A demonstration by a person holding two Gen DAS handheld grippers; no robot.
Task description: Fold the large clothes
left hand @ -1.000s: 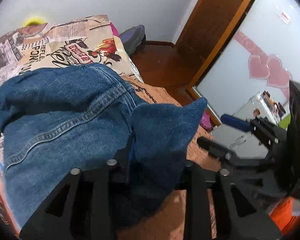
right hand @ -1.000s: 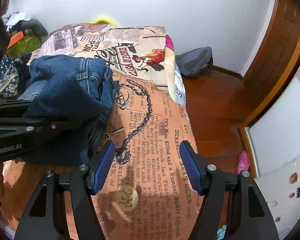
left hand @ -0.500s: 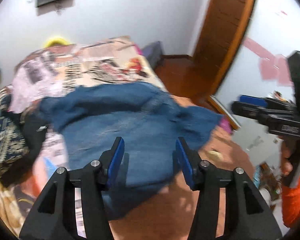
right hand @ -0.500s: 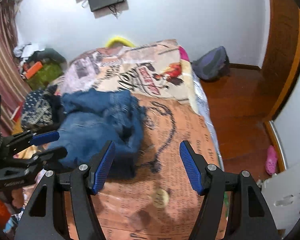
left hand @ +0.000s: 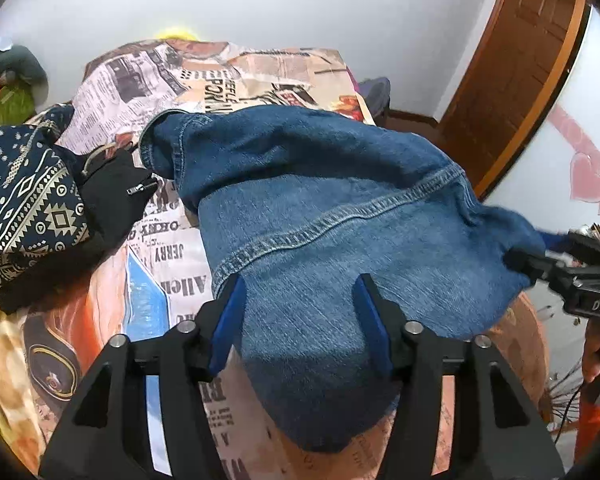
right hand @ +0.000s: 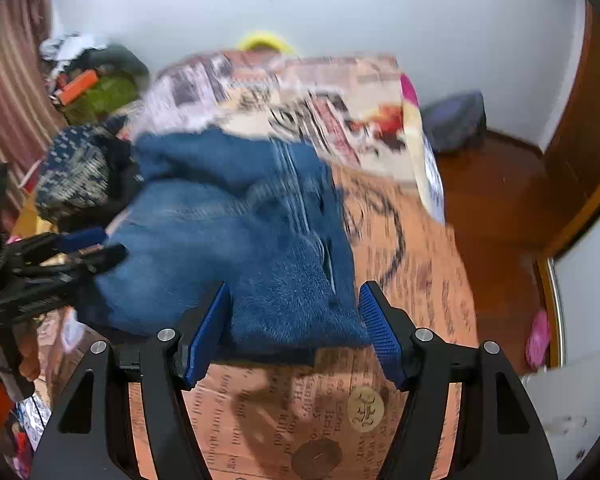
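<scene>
Now my left tongs and right tongs both gape, gripping nothing, over the denim heaped on the bed. Pinching one layer could drag the fold apart; a snag would slide it toward the dark clothes.

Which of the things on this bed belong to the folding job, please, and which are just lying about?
Job in hand:
- blue denim garment
- left gripper, open
- right gripper, open

Lying about:
- patterned navy cloth
- black zipped item
- purple bag on the floor
- pink slipper
</scene>
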